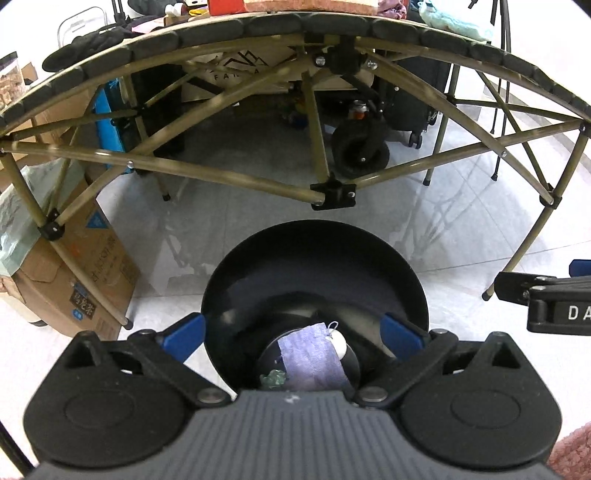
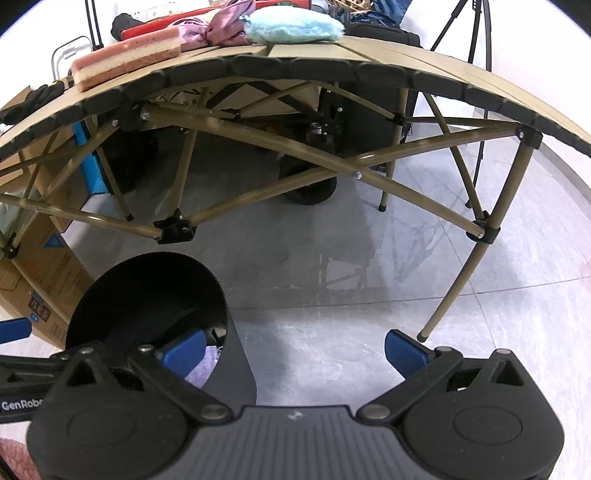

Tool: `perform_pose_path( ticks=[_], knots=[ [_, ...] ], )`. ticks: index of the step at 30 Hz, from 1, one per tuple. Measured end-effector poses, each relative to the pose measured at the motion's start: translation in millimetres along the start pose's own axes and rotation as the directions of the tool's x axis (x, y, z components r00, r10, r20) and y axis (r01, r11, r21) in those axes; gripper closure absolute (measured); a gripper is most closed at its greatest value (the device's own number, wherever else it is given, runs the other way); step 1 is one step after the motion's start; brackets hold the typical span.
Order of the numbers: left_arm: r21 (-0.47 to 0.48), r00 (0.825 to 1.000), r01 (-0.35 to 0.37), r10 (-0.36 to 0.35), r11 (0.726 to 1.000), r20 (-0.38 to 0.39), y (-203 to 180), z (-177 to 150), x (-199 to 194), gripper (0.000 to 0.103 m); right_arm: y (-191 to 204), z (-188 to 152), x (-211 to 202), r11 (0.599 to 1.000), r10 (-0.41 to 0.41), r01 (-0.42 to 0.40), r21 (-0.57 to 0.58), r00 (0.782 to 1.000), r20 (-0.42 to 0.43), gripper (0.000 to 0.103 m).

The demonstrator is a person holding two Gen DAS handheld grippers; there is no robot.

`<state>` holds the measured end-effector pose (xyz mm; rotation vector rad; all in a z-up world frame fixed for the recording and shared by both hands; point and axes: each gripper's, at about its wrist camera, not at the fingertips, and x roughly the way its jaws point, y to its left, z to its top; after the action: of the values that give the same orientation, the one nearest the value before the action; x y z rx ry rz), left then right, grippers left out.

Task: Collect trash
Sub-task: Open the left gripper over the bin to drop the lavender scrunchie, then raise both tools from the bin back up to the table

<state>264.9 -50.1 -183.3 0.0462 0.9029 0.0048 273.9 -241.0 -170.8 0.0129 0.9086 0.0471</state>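
Note:
A black round trash bin (image 1: pixel 314 266) stands on the floor right under my left gripper (image 1: pixel 293 334), which is open with its blue fingertips (image 1: pixel 186 332) spread over the rim. At the bin's bottom lie a purple cloth scrap (image 1: pixel 312 356), a small white ball (image 1: pixel 339 343) and a green crumpled bit (image 1: pixel 272 380). In the right wrist view the same bin (image 2: pixel 147 291) is at the lower left. My right gripper (image 2: pixel 293 350) hangs open over bare floor to the right of the bin, holding nothing. Its left fingertip (image 2: pixel 184 350) overlaps the bin's rim in the picture.
A folding camp table (image 2: pixel 332 70) with olive legs stands just behind the bin, carrying a pink sponge (image 2: pixel 127 61), purple cloth (image 2: pixel 218 31) and a light blue fluffy pad (image 2: pixel 291 26). Cardboard boxes (image 1: pixel 74 280) are at the left. A wagon wheel (image 1: pixel 360 151) and tripod legs (image 2: pixel 476 48) stand behind.

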Motion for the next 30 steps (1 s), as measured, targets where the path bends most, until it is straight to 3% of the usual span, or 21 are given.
perform_pose_path(
  ticks=[21,30],
  knots=[
    [-0.003,1.0,-0.021,0.021,1.0,-0.002,3,0,-2,0.0,4,-1,4,1.0,0.004,-0.004,-0.009,1.0,-0.008,0.0],
    [-0.002,0.999,-0.026,0.026,1.0,0.042,5,5,-21,0.0,8,4,-11,0.999,0.036,-0.035,-0.015,0.998,0.042,0.0]
  ],
)
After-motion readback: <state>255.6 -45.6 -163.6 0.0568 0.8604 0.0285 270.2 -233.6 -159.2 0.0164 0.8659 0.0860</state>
